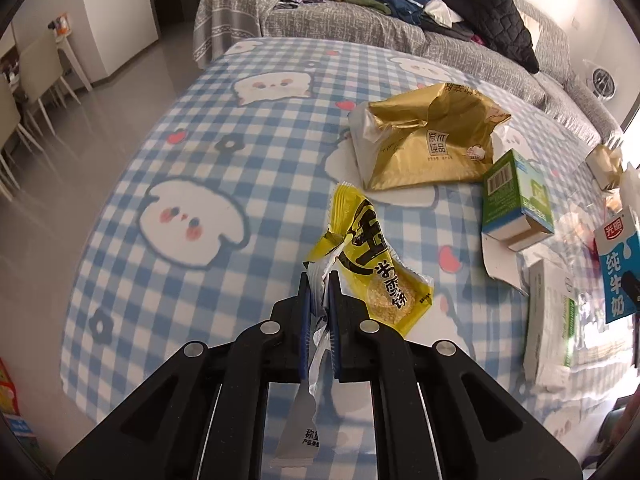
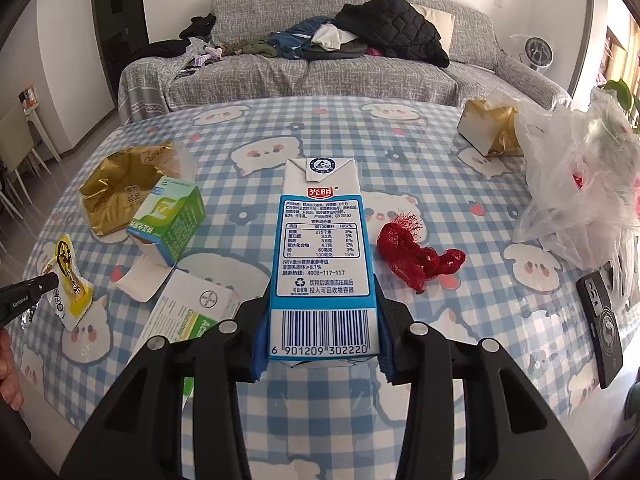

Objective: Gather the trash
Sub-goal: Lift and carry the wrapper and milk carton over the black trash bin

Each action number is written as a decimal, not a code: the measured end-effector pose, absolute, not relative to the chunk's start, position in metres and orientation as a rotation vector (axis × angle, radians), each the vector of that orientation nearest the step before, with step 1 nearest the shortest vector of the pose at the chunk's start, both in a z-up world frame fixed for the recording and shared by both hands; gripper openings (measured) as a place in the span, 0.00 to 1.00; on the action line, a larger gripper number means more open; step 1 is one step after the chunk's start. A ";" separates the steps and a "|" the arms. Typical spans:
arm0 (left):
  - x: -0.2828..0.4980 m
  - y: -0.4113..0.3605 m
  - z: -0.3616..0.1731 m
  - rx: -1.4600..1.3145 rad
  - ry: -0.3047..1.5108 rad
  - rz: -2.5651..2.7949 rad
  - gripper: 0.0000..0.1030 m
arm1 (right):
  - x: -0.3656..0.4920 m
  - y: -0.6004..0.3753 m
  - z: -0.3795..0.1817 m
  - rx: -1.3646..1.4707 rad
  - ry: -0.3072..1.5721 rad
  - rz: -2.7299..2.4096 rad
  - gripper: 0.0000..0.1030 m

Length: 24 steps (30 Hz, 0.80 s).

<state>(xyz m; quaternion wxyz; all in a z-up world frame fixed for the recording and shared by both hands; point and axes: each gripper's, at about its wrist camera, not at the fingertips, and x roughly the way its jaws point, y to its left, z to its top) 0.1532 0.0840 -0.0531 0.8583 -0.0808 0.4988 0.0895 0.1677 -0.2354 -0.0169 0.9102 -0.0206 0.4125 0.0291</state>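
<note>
My left gripper (image 1: 320, 280) is shut on a yellow snack wrapper (image 1: 372, 260), lifted off the checked tablecloth (image 1: 200, 160); its silver end hangs down between the fingers. In the right wrist view the same wrapper (image 2: 68, 280) hangs at the far left from the left gripper (image 2: 50, 280). My right gripper (image 2: 320, 308) is shut on a blue and white milk carton (image 2: 322, 248), held above the table with its barcode end toward the camera. The carton (image 1: 616, 268) also shows at the right edge of the left wrist view.
On the table lie a crumpled gold bag (image 1: 424, 140), a green box (image 1: 516, 200), a flattened white box (image 1: 548, 320), a red net bag (image 2: 416, 252), a gold tissue box (image 2: 488, 128), a clear plastic bag (image 2: 580, 184) and a black phone (image 2: 600, 320). A grey sofa (image 2: 320, 72) piled with clothes stands behind.
</note>
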 end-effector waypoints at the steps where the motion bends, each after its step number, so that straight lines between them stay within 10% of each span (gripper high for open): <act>1: 0.149 0.084 -0.051 -0.172 1.044 0.187 0.06 | 0.164 -0.235 -0.014 -0.041 0.844 0.064 0.38; 24: 0.083 0.060 -0.021 -0.207 0.992 0.107 0.06 | 0.093 -0.234 0.013 -0.001 0.784 0.132 0.38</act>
